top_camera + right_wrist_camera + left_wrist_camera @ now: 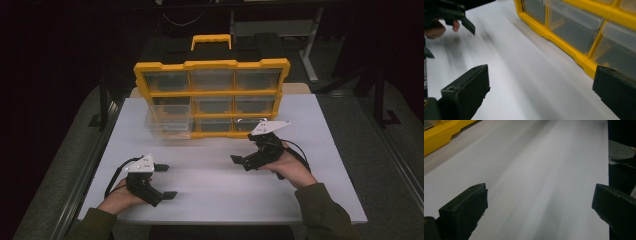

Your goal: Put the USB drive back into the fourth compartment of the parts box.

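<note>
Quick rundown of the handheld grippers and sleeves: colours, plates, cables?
Both grippers are black with two blocky, flat-faced jaws. The left gripper and the right gripper each carry a pale grey three-cornered plate on top, with small dark marks too small to read. A black cable loops from each. The sleeves are dark olive green.

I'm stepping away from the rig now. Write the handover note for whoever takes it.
Left gripper: open, holding nothing, low over the near left of the white table.
Right gripper: open, holding nothing, in front of the yellow drawer organizer.
The organizer stands upright at the far side of the table; a clear drawer at its lower left looks blurred and may be partly out.
Done: cannot tell.
Left: check that drawer.
</note>
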